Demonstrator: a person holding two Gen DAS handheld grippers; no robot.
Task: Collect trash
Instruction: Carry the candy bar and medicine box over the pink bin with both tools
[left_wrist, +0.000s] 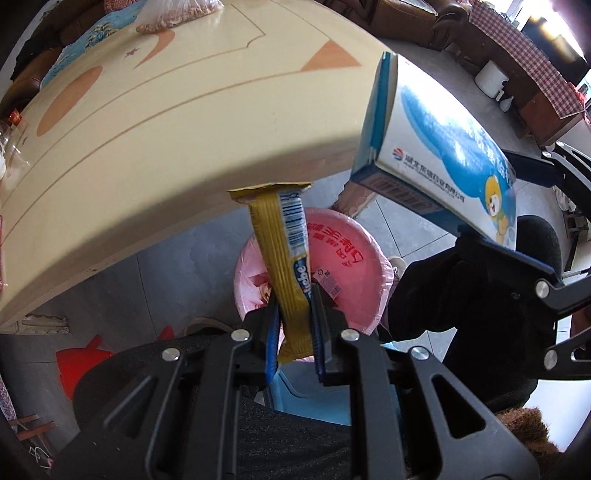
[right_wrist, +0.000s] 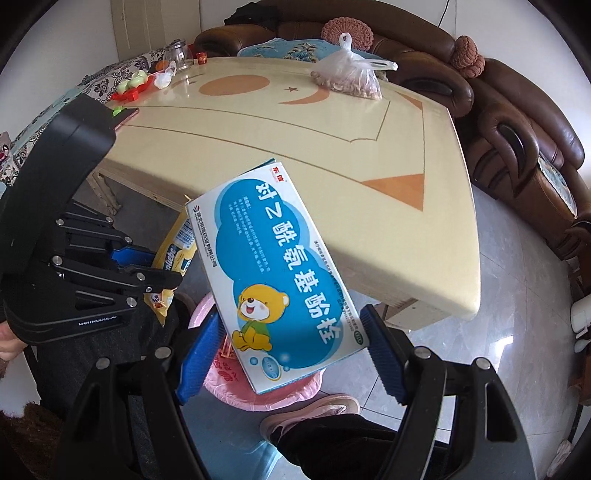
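Observation:
A yellow snack wrapper (left_wrist: 284, 254) stands upright in my left gripper (left_wrist: 293, 314), which is shut on its lower part. It hangs just above a bin lined with a pink bag (left_wrist: 369, 273), off the table's edge. My right gripper (right_wrist: 291, 350) is shut on a white and blue medicine box (right_wrist: 280, 273) with a cartoon bear, its blue pads (right_wrist: 384, 354) pressing both sides. That box (left_wrist: 443, 155) shows at the right of the left wrist view, beside the wrapper. In the right wrist view the left gripper (right_wrist: 162, 273) with the wrapper (right_wrist: 177, 254) is at the left, over the pink bin (right_wrist: 258, 391).
A cream table (right_wrist: 332, 155) with orange shapes carries a plastic bag of snacks (right_wrist: 351, 79), a glass jar (right_wrist: 177, 55) and a red tray (right_wrist: 133, 90). A brown leather sofa (right_wrist: 517, 140) runs behind and to the right. A person's pink shoe (right_wrist: 314, 413) stands on the tiled floor beside the bin.

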